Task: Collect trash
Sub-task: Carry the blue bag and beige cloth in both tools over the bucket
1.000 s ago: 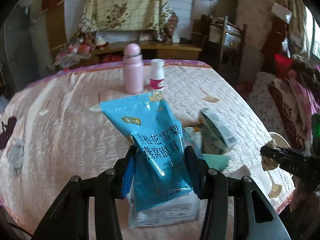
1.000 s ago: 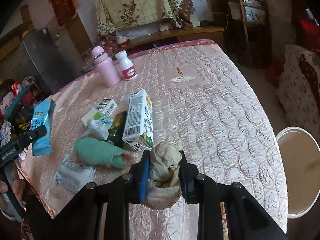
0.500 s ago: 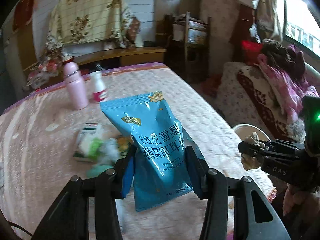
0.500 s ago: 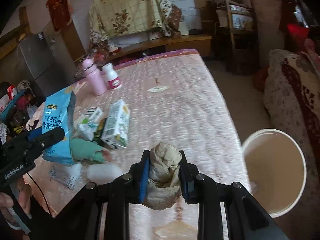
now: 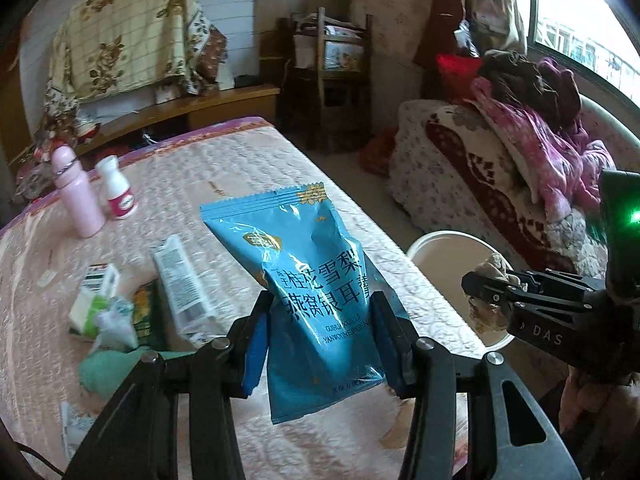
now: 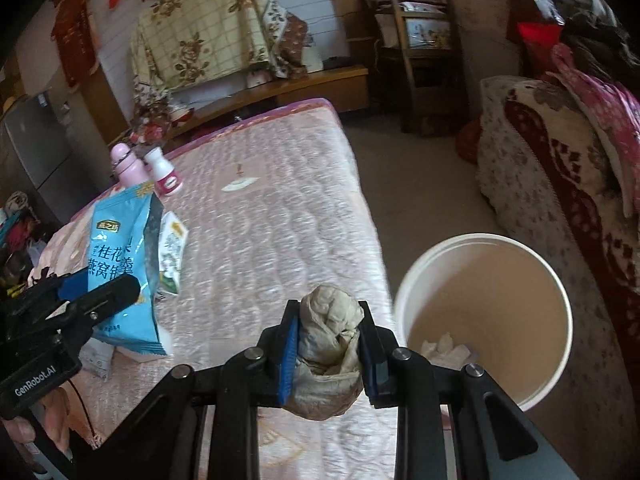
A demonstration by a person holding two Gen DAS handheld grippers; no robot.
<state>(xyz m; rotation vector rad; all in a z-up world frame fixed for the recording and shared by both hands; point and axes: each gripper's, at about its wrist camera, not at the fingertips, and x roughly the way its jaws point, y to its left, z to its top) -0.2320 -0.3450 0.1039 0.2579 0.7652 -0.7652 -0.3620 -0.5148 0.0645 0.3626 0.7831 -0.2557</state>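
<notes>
Crumpled beige paper wad [image 6: 328,344] sits pinched in the right hand-held gripper [image 6: 328,354], just left of the round white plastic bucket [image 6: 558,292]; the left hand-held gripper [image 5: 320,344] clamps a glossy blue snack bag [image 5: 316,292].

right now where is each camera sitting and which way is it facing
Left wrist: sits on the left tongs, looking forward and down across the quilted table; their black fingers clamp the blue snack bag, and the right tongs show at right over the white bucket.
Right wrist: sits on the right tongs, looking down past the table edge to the bucket; their fingers clamp a crumpled paper wad, and the left tongs show at left.
Shared: table, bucket, bag, wad, pink bottle.
</notes>
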